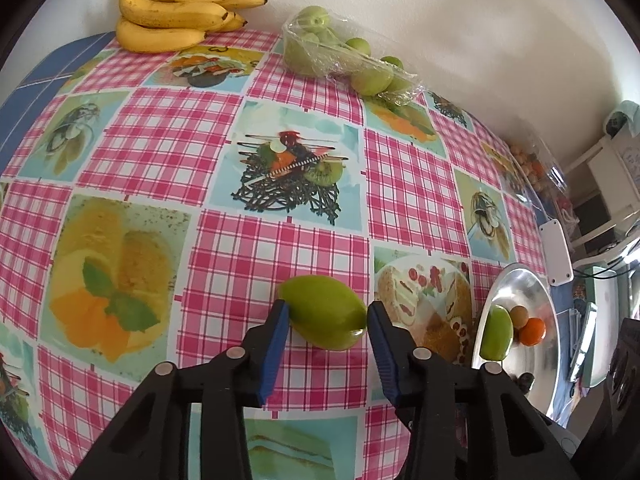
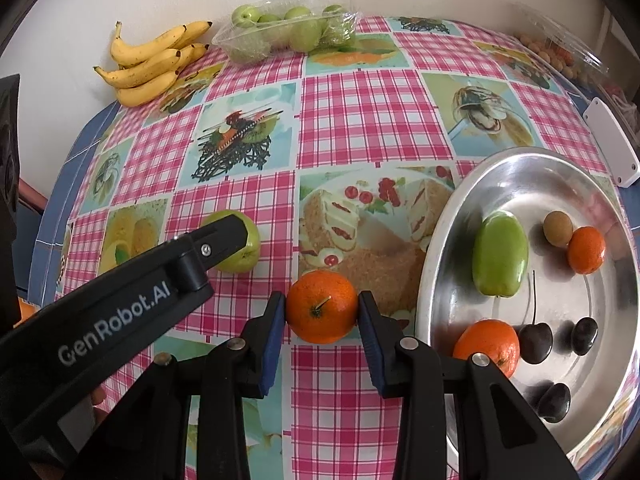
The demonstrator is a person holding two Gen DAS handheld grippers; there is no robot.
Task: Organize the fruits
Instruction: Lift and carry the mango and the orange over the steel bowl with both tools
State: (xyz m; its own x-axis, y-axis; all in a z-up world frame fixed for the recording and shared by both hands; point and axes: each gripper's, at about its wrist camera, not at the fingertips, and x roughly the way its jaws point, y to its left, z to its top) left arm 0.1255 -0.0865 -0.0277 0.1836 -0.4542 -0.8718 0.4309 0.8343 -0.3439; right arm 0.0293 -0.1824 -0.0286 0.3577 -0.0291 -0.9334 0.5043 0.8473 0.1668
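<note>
Green fruit [image 1: 323, 312] fills the left wrist view: the left tongs [image 1: 327, 318] have narrowed onto it, both blue pads touching its sides, while it sits on the checked tablecloth [image 1: 280, 248]. A metal plate [image 1: 536, 280] lies off to their right.

From the right wrist, the right tongs [image 2: 322, 312] clamp an orange [image 2: 322, 306] on the cloth, the plate just right of them. Both grasps look made; lifting each fruit across into the plate seems next, the left having the longer carry.
</note>
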